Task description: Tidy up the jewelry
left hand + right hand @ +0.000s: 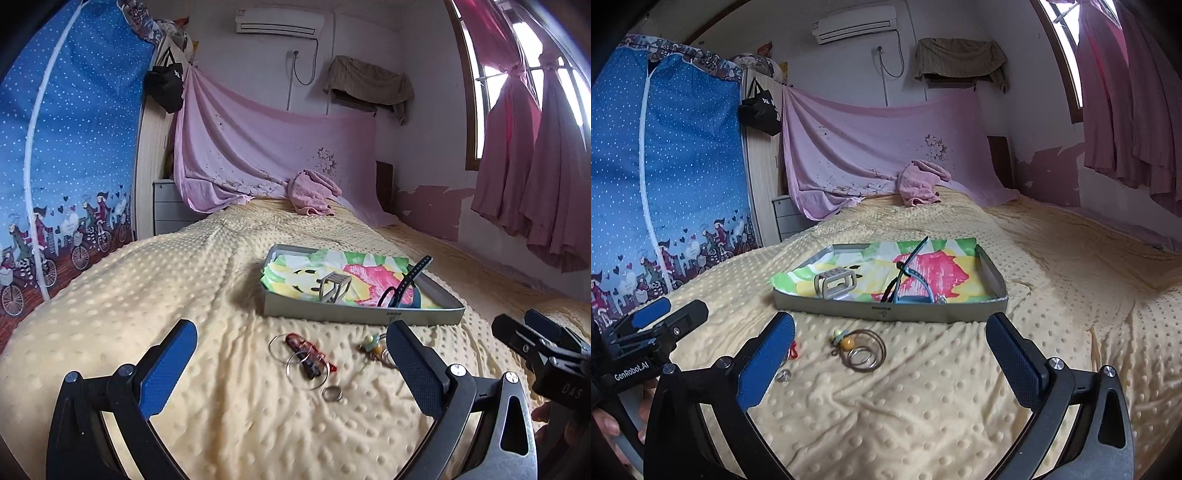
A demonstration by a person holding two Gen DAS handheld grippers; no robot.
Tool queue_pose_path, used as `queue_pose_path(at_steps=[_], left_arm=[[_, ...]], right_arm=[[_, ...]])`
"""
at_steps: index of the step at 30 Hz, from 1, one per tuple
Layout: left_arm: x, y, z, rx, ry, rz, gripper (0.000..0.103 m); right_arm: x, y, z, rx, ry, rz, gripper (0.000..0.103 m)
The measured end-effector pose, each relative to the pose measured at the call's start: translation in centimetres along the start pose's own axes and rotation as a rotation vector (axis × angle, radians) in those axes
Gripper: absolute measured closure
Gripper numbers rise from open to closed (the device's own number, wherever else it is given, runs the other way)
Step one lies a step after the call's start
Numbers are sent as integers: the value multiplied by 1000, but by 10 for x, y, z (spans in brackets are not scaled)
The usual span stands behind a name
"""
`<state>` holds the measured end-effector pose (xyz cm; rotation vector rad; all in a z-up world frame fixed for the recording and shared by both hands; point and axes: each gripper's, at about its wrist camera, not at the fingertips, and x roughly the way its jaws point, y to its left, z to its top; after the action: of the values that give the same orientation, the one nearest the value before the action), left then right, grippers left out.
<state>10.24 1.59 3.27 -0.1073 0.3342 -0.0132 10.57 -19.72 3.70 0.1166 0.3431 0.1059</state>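
Both sets of jaws stand wide apart and hold nothing.

From the left wrist view, the left gripper hovers over a pale yellow dotted blanket with its blue-padded fingers spread well apart. Between them lies loose jewelry: thin silver hoops with a dark red beaded bracelet across them, and a small silver ring just in front. A green and yellow beaded piece sits beside the right finger. Beyond, a shallow grey box lined with a bright flower-print cloth holds a grey watch band standing on edge and a dark blue strap. The other tool shows at the right edge, with the letters "DAS" partly readable on its body.

From the right wrist view, the right gripper is equally wide open above the blanket. Brown and silver rings lie with a yellow and green bead charm touching them, in front of the box. A red scrap and a small ring peek beside the left finger. A small printed label on the box's front wall is too small to read. The left gripper appears at the left edge, its body marked "GenRobot.AI".
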Motion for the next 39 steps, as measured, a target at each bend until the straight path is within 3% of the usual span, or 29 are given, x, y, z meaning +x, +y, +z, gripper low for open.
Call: queue_pose_path(at_steps=[5,11,29,39], left_arm=[[-10,11,-15,-17,14,9,0],[-8,16,-35,-22,34,24,0],[1,22,-23,-31,34,39,0],[18,23,-13,-21,30,19,0]], right_arm=[[-6,1,-18,-2,32,-7,1],[-19,0,-26,-3,-24,-26,1],[-4,4,-20,-20,35,-19,1],[30,4,-6,-54,94,13,1]])
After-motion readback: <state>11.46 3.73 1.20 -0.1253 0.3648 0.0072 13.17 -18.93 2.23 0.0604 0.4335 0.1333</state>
